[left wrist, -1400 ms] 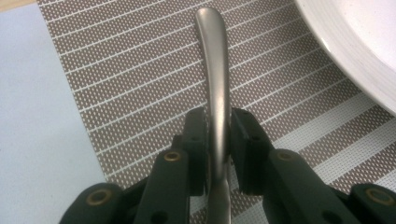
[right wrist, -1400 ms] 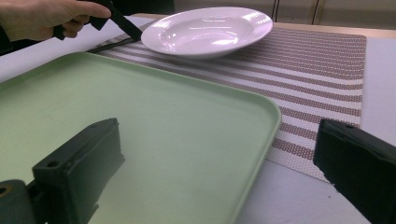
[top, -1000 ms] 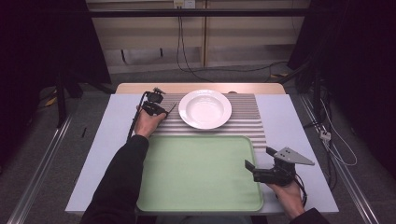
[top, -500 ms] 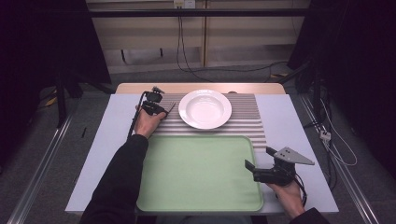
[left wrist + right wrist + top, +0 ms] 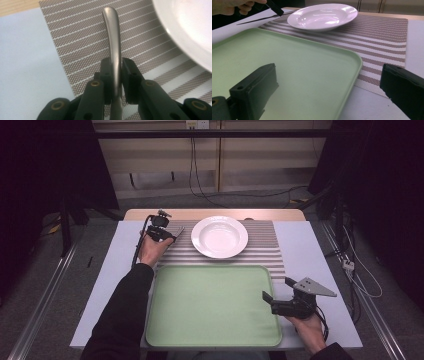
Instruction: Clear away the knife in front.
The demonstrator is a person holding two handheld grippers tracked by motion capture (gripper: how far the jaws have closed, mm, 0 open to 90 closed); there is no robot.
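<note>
nothing moved | left tool (image 5: pixel 116 75) pinching utensil handle (image 5: pixel 113 37), axis pointing away | right tool (image 5: pixel 324 95) spread

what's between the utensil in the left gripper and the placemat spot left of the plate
Nothing visible. The left gripper is shut on the metal utensil above bare striped placemat; the white plate sits off to one side, apart from it.

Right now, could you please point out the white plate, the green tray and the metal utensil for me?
white plate (image 5: pixel 219 236), high view, centre of its bowl.
green tray (image 5: pixel 210 305), high view, bare middle.
metal utensil (image 5: pixel 113 32), left gripper view, handle above the left claw.
</note>
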